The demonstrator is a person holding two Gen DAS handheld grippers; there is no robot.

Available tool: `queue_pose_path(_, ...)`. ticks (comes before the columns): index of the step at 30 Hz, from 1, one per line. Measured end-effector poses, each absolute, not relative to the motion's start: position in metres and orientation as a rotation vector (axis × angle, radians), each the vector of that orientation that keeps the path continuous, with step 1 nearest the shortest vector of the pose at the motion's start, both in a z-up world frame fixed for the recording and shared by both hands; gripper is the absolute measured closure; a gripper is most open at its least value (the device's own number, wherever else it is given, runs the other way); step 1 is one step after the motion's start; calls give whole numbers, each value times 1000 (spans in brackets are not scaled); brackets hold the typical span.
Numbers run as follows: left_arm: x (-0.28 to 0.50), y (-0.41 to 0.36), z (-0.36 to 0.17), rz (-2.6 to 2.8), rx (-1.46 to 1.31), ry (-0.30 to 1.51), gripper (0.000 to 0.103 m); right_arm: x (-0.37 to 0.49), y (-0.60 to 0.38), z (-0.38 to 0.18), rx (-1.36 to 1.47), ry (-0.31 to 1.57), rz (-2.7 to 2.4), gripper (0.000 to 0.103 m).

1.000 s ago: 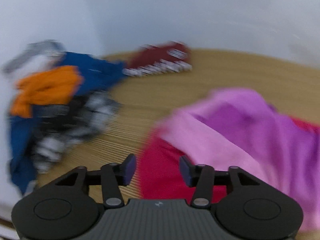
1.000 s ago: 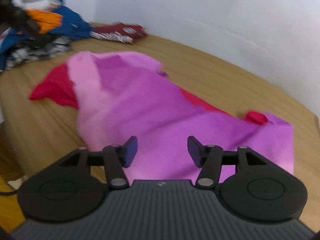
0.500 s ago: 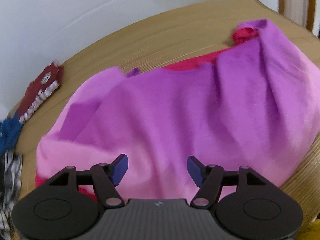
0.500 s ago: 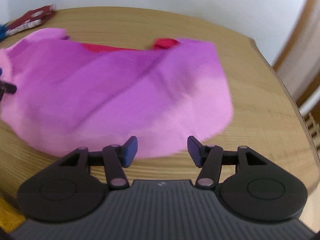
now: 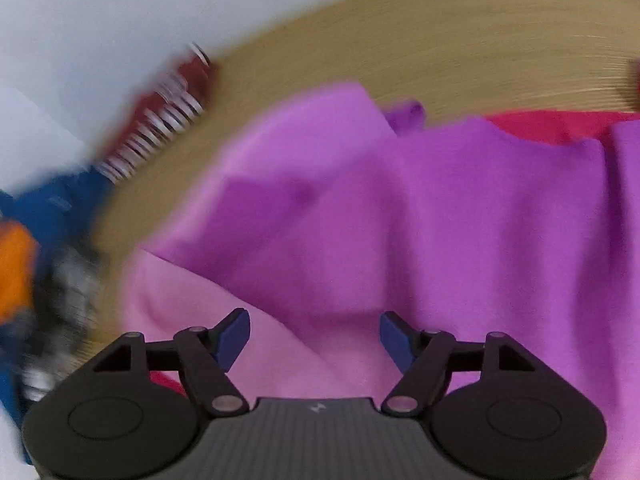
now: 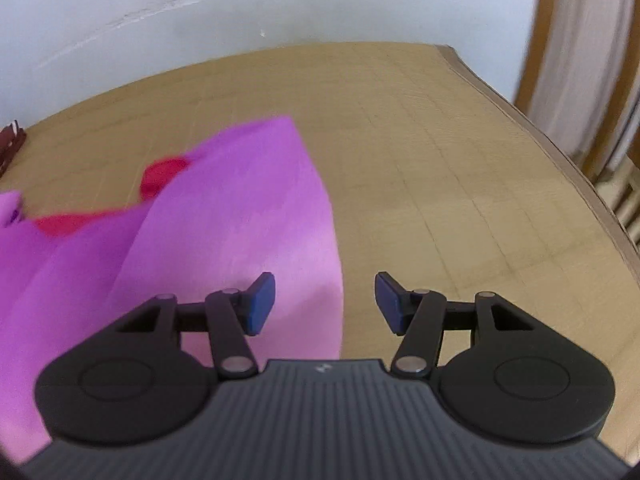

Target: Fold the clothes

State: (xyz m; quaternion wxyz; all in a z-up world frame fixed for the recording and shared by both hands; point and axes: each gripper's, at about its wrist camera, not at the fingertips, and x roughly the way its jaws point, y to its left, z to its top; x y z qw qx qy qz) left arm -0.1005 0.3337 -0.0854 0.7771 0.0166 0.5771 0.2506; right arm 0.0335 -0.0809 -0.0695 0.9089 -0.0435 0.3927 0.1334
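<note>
Both grippers have jaws apart and empty, the left gripper (image 5: 315,334), its jaws just widened, over the purple cloth (image 5: 460,216) on the table (image 5: 460,40), the right gripper (image 6: 325,302) above the cloth's right edge.

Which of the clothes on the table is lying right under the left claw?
The purple garment, spread out across the wooden table. The dark red one with white lettering and the blue and orange ones lie off to the side.
</note>
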Motion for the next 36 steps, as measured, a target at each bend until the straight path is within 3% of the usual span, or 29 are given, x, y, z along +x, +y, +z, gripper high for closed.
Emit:
queue_pose_path(3,-94,339,-97,441,-111,1252,26,72,-58,-78,-136,799,353,46)
queue_pose_path(5,-90,339,-98,462,-157,1206,30,91,-39,-86,-166,826,392,46)
queue_pose_path(6,-89,342,-97,465,-198,1188,48,98,-31,-89,-181,839,408,46)
queue_pose_path(7,-88,345,-96,462,-247,1171,80,104,-24,-93,-197,850,424,46)
queue_pose_path(8,-86,348,-94,487,-261,1162,94,108,-17,-96,-207,852,441,47)
queue_pose_path(10,-83,357,-84,598,-192,1127,96,113,-4,-97,-219,832,455,91)
queue_pose_path(11,-83,364,-74,648,-172,1091,96,115,1,-93,-223,811,435,96)
queue_pose_path(15,-90,411,-1,880,-76,882,102,112,-5,-16,-107,585,399,96)
queue_pose_path(19,-127,438,79,1028,25,672,101,61,-26,88,-65,287,356,96)
queue_pose_path(21,-145,446,96,1009,14,655,99,23,-35,125,-50,182,378,96)
queue_pose_path(23,-154,446,88,922,-2,702,89,-22,-37,136,-87,125,380,96)
queue_pose_path(26,-161,427,46,768,-35,810,82,-79,-38,119,-201,116,302,94)
queue_pose_path(28,-162,402,7,684,-37,902,68,-101,-45,88,-240,222,236,94)
queue_pose_path(33,-161,350,-65,494,-74,1084,64,-129,-73,-36,-286,767,34,84)
queue_pose_path(36,-149,346,-78,442,-87,1112,52,-157,-84,-74,-251,893,-53,84)
